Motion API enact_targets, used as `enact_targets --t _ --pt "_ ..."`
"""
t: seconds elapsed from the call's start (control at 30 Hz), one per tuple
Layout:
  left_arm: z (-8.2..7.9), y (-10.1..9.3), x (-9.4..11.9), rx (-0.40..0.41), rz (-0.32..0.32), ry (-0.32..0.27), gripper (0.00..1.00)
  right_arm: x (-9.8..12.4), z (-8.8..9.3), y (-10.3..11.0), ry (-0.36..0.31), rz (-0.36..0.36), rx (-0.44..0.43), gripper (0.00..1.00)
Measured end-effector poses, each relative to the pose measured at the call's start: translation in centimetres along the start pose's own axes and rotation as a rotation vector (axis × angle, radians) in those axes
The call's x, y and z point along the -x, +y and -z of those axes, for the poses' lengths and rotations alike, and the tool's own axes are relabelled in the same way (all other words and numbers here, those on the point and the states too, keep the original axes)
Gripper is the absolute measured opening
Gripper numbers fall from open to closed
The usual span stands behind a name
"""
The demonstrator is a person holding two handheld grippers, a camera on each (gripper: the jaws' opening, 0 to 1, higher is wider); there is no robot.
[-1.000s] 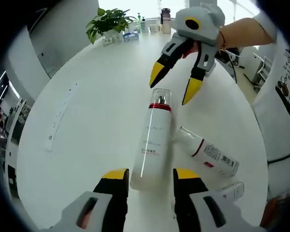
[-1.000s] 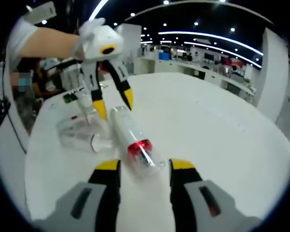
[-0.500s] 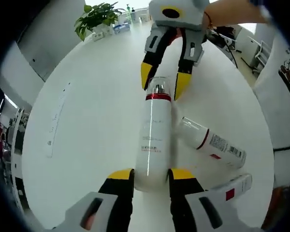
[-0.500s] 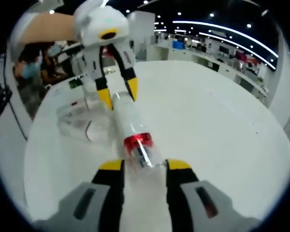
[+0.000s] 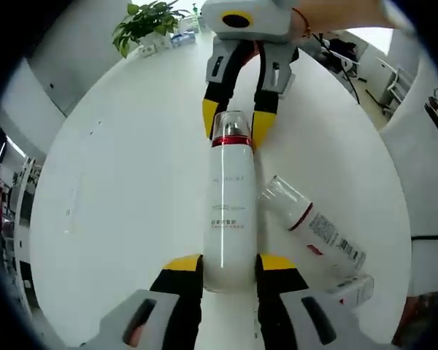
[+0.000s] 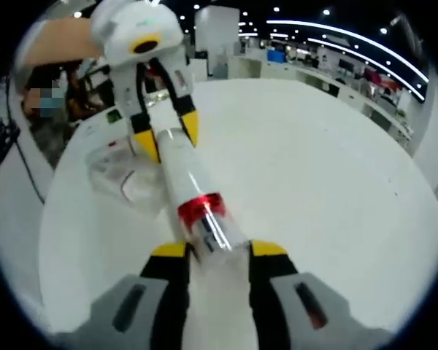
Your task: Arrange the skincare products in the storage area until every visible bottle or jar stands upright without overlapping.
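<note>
Tall white bottle lies flat on the round white table. In the left gripper view its long axis runs 6 to 12 o'clock: base at 6, red band and clear cap at 12, pointing away from the camera.

Left gripper: jaws narrowly parted, yellow tips flanking the bottle's base, apparently touching both sides. Looks like a grasp on the base end; cannot tell how firm.

Right gripper enters that view from 12 o'clock, jaws straddling the cap just above the red band. In the right gripper view, the right gripper has the clear cap sitting between its tips at 6 o'clock, bottle body running up toward 11 o'clock to the left gripper. Tips hug the cap; contact likely.

Second bottle, white with red stripe and barcode, also lies flat at 4 o'clock from the tall one, axis roughly 10 to 4, close beside it. A third item is partly visible at 5 o'clock.

Potted plant at 11 o'clock on the far table edge.
</note>
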State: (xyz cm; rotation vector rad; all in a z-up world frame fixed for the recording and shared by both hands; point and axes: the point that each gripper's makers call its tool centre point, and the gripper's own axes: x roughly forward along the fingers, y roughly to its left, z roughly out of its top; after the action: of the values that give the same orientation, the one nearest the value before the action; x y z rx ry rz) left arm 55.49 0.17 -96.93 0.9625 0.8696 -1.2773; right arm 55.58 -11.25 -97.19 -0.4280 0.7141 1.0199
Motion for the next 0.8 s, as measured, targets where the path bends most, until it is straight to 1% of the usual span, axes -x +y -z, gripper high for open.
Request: enact_targets --t 0.1,0.2,0.33,0.53,0.67,0.8 --pt "0.0 0.0 0.0 0.016 -0.01 -0.009 0.27 0.1 0.0 -0.1 0.026 0.01 0.007 0.28" --pt "-0.1 -0.1 0.0 0.025 -0.027 -0.038 0.27 0.4 -0.1 -0.1 0.047 0.021 0.018 0.27" --pt "-0.1 0.0 0.0 0.054 -0.04 -0.06 0.26 1.1 -0.8 -0.3 0.037 0.022 0.035 0.27" --pt "0.3 0.1 0.3 0.108 -0.061 -0.102 0.26 2.3 -3.0 -0.1 0.021 0.013 0.111 0.26" --pt "0.4 0.1 0.4 0.121 -0.074 -0.124 0.26 3.2 -4.3 0.5 0.007 -0.005 0.153 0.26" --pt "0.4 0.0 0.5 0.136 -0.081 -0.164 0.26 3.8 -5.3 0.8 -0.008 -0.019 0.169 0.25"
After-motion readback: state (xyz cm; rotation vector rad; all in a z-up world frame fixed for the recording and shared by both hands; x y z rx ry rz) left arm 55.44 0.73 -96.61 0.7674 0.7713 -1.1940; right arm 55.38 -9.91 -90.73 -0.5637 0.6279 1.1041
